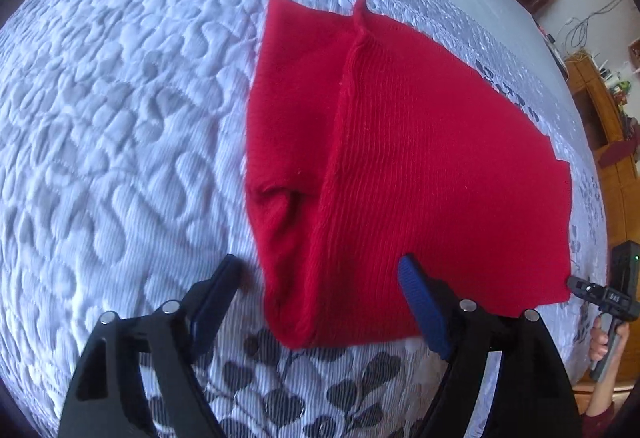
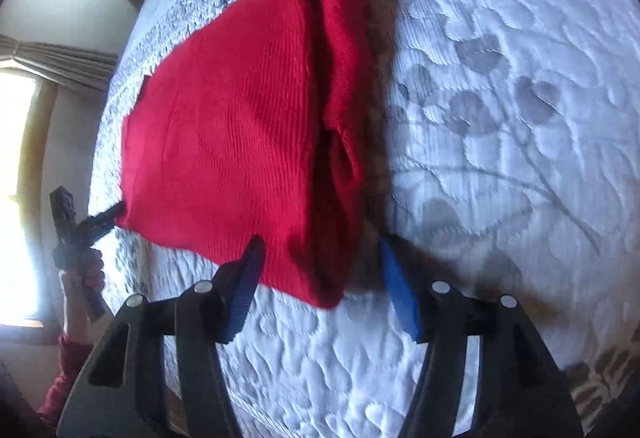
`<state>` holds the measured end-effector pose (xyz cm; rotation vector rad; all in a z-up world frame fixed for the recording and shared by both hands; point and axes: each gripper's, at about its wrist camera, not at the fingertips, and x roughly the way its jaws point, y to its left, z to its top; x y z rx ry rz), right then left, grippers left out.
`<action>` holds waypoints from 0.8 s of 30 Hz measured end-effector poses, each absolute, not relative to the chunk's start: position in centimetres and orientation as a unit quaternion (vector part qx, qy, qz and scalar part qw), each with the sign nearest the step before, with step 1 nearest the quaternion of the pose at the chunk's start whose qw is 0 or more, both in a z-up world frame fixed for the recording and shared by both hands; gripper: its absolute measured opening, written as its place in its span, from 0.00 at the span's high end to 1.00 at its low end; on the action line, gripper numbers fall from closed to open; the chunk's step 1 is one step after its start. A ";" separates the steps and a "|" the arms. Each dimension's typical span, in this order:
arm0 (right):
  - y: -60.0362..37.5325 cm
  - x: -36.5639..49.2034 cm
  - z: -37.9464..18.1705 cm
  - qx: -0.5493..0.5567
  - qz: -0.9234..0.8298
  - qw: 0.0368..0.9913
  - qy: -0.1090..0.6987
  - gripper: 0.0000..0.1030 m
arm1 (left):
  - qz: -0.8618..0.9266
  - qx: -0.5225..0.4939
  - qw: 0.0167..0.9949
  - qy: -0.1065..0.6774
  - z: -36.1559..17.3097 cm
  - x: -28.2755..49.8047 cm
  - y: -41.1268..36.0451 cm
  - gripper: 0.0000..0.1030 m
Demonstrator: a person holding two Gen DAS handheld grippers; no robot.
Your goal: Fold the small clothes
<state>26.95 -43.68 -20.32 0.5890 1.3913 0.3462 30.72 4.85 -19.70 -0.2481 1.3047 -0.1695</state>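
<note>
Bedroom, quilted white bedspread (image 1: 120, 118) with grey leaf print, window at left edge of right wrist view. Red knit garment (image 1: 392, 166) lies center frame, partly folded, side flap doubled over along seam. Left gripper (image 1: 320, 278) jaws spread, hovering over near hem, nothing held. Right gripper (image 2: 320, 258) also spread, straddling garment's near corner (image 2: 324, 294). Risk: knit is soft and thick, pinch may catch only top layer, so fold opens or skews. Quilt could get pinched too.

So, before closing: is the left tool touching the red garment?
Cannot tell. Left wrist view: open left tool straddles the red garment's corner; height unclear.
</note>
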 end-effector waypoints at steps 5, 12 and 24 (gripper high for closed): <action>-41.7 28.5 -21.2 0.297 0.207 0.692 0.625 0.68 | -0.110 -0.174 0.763 0.613 -19.9 31.2 4.2 0.81; -41.5 27.1 -18.4 0.236 0.182 0.725 0.621 0.91 | -0.112 -0.202 0.755 0.614 -18.9 29.5 5.3 0.86; -42.0 16.8 -14.2 0.168 0.175 0.724 0.646 0.91 | -0.152 -0.089 0.766 0.619 -13.5 18.3 1.9 0.86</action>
